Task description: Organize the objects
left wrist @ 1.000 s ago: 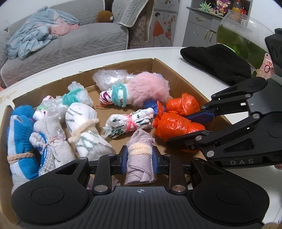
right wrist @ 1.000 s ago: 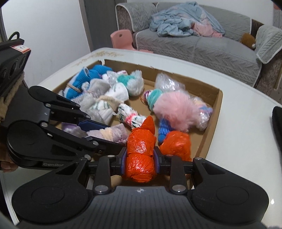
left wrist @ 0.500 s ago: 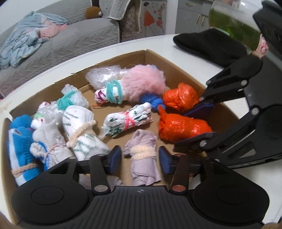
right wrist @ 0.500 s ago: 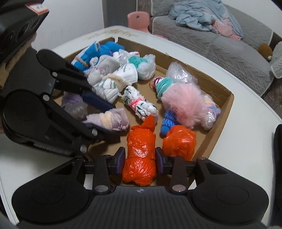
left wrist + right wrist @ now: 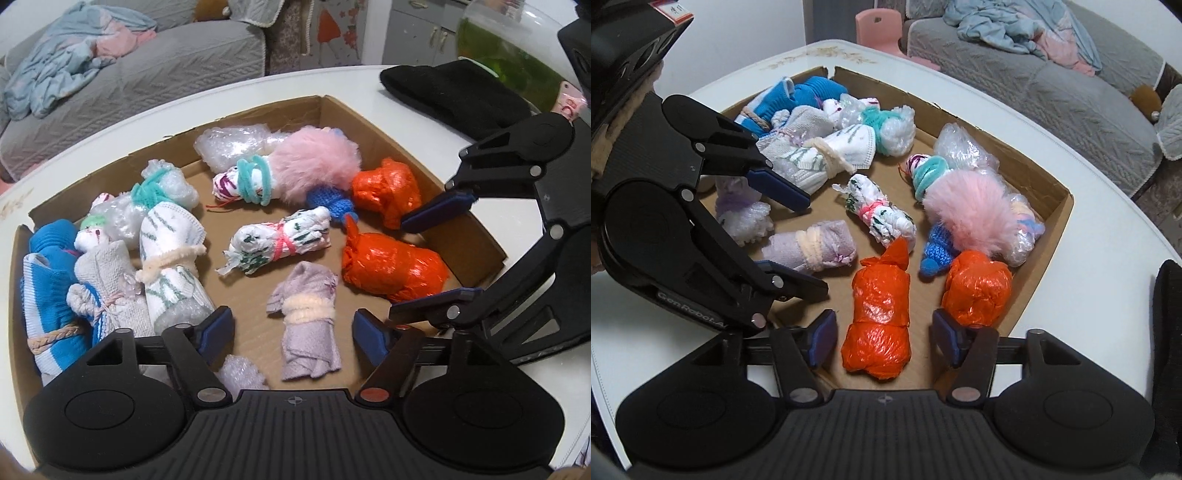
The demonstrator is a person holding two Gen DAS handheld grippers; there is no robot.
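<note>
A shallow cardboard box [image 5: 373, 122] [image 5: 1049, 192] on a white table holds several tied bundles of socks and bags. My left gripper [image 5: 293, 330] is open, above and astride a lilac bundle [image 5: 308, 321] [image 5: 812, 247] that lies on the box floor. My right gripper [image 5: 884, 338] is open, its pads either side of an orange plastic bundle [image 5: 879, 321] [image 5: 391, 266] lying in the box. A second orange bundle [image 5: 975, 291] [image 5: 388, 188] lies beside it. Each gripper shows in the other's view: the right [image 5: 437, 254], the left [image 5: 790, 236].
A pink fluffy bundle [image 5: 314, 166], blue and white sock bundles [image 5: 51, 280] and bubble-wrap bundles [image 5: 232, 144] fill the box. A black cloth [image 5: 454, 96] and a glass bowl of green water [image 5: 517, 48] stand at the table's right. A grey sofa [image 5: 1052, 85] is behind.
Both grippers opened and pulled back upward: the left let go of the lilac bundle, the right let go of the orange bundle. Both bundles now lie in the box.
</note>
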